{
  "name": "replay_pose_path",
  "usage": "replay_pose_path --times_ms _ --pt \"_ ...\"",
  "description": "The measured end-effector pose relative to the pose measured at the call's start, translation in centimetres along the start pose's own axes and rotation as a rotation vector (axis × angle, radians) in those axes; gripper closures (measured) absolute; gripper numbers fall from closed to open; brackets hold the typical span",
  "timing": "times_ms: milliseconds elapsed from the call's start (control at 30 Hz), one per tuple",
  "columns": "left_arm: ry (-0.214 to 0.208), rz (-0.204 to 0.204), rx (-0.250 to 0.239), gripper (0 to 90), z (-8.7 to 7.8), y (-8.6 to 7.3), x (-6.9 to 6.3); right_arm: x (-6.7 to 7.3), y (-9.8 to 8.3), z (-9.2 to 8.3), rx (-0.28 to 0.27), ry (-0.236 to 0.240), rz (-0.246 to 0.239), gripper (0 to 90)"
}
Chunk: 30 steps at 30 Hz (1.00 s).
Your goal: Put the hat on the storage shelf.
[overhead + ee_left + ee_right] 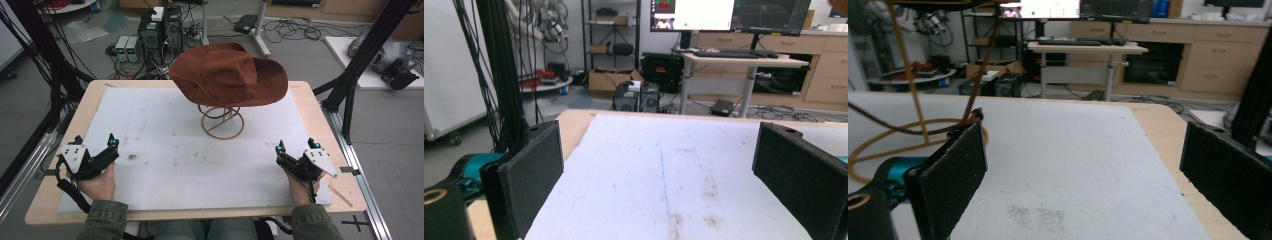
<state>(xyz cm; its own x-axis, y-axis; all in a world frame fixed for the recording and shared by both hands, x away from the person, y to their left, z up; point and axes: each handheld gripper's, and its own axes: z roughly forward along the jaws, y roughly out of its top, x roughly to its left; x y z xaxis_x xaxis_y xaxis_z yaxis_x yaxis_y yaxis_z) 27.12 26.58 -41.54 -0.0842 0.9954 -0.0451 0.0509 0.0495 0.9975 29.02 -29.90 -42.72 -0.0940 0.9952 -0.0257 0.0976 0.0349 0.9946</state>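
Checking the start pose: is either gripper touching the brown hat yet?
Apart. The high view shows the left gripper and right gripper near the table's front edge, with bare white mat between them and the hat.

Setting is reading as a robotics lab: black framing struts (362, 50) are flanking the wooden table (310, 100), computer towers (160, 27) and loose cables (295, 30) are sitting on the floor, monitors (729, 15) are running on a desk (744, 62) beyond.
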Motion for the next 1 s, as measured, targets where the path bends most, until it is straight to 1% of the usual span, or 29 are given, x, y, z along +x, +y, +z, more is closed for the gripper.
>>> replay_pose_path --times_ms 33,100,200,233,267,300,367,467,533,667,733,767,867,1000 --pt "0.000 0.000 0.007 6.6 0.06 -0.15 -0.01 0.08 0.00 0.04 0.001 0.009 -0.019 4.5" --pt "-0.020 -0.007 0.024 6.6 0.24 -0.31 -0.06 0.19 -0.01 0.04 0.000 0.021 -0.015 4.5" --pt "-0.028 0.016 0.016 6.6 0.34 -0.34 -0.35 0.04 -0.04 0.07 0.007 0.022 0.008 4.5" --pt "-0.025 0.019 0.019 6.6 0.33 -0.35 -0.39 -0.15 -0.10 0.16 0.012 0.022 0.026 4.5" --pt "-0.022 0.024 0.018 6.6 0.36 -0.38 -0.38 -0.15 -0.10 0.16 0.012 0.022 0.026 4.5" --pt "-0.017 0.026 0.019 6.6 0.39 -0.43 -0.35 -0.21 -0.13 0.18 0.019 0.018 0.036 4.5" --pt "-0.014 0.028 0.020 6.5 0.41 -0.57 -0.22 -0.29 -0.15 0.22 0.023 0.017 0.041 4.5" --pt "-0.007 0.047 0.027 6.6 0.41 -0.67 -0.12 -0.26 -0.14 0.20 0.030 0.024 0.047 4.5" --pt "-0.010 0.047 0.026 6.6 0.44 -0.68 -0.18 -0.31 -0.10 0.14 0.023 0.024 0.037 4.5" --pt "-0.019 0.047 0.021 6.6 0.37 -0.64 -0.26 -0.32 -0.08 0.08 0.020 0.022 0.042 4.5" --pt "-0.018 0.042 0.020 6.6 0.40 -0.65 -0.22 -0.29 -0.06 0.04 0.020 0.024 0.044 4.5" --pt "-0.019 0.040 0.021 6.6 0.41 -0.66 -0.20 -0.31 -0.06 0.03 0.018 0.024 0.038 4.5" --pt "-0.017 0.040 0.022 6.6 0.43 -0.67 -0.17 -0.30 -0.04 -0.06 0.022 0.030 0.046 4.5" --pt "-0.016 0.039 0.022 6.6 0.35 -0.63 -0.16 -0.33 -0.05 -0.02 0.023 0.034 0.044 4.5"
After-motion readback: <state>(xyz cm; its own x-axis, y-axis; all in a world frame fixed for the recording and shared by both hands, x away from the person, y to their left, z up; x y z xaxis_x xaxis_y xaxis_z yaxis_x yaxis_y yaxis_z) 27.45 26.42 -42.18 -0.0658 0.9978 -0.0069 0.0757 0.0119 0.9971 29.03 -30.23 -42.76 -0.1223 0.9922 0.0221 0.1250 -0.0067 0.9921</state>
